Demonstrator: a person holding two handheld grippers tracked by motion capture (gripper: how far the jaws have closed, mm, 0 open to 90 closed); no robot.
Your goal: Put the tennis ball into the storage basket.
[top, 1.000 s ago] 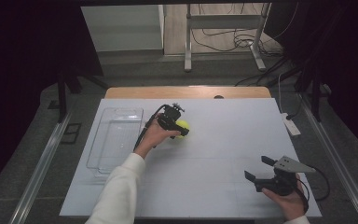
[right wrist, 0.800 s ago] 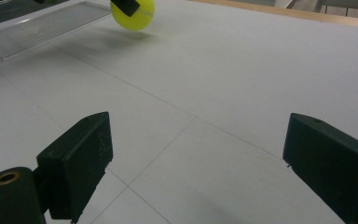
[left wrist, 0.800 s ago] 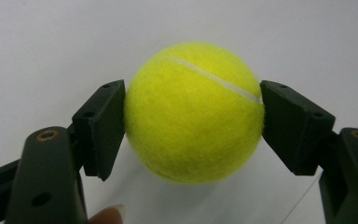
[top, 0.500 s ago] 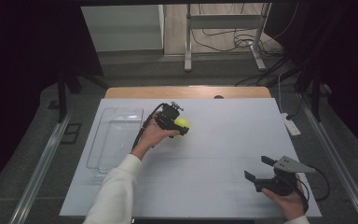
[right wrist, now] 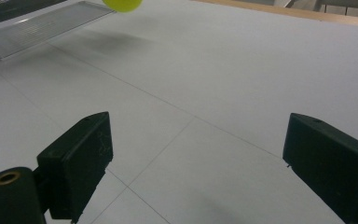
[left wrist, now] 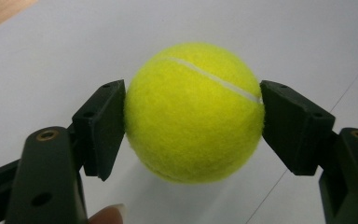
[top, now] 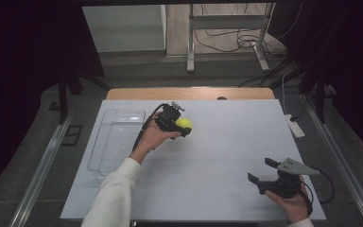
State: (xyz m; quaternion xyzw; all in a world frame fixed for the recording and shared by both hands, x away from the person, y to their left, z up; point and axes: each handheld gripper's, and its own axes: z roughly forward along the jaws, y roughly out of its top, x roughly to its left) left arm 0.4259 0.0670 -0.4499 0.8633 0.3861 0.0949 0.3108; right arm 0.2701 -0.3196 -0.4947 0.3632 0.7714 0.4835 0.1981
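A yellow-green tennis ball (left wrist: 193, 112) sits clamped between the two black jaws of the left gripper (top: 177, 124), each jaw pressed flat against one side of the felt, with the white seam running across the ball's upper part. In the left gripper view a fingertip (left wrist: 107, 215) shows at the bottom edge, below the ball. From the high view the ball (top: 184, 123) is held over the far middle of the white table (top: 227, 142), toward its left half; a shadow under it in the right gripper view suggests it is off the surface, though how far cannot be told. The left hand (top: 153, 138) grips the tool from behind, a white sleeve (top: 113, 194) running back to the bottom edge, and a black cable loops off the gripper's rear. Just left of this hand a clear plastic tray (top: 116, 142) lies flat on the table, near its left edge. Well apart, at the near right corner, the right hand (top: 293, 203) holds the right gripper (top: 262, 171), its jaws spread wide with nothing but bare tabletop between them and a grey three-cornered plate on top. In the right gripper view the ball (right wrist: 122, 4) and the tray (right wrist: 37, 28) show far off at the top left. A white power strip (top: 295, 126) lies at the table's right edge.
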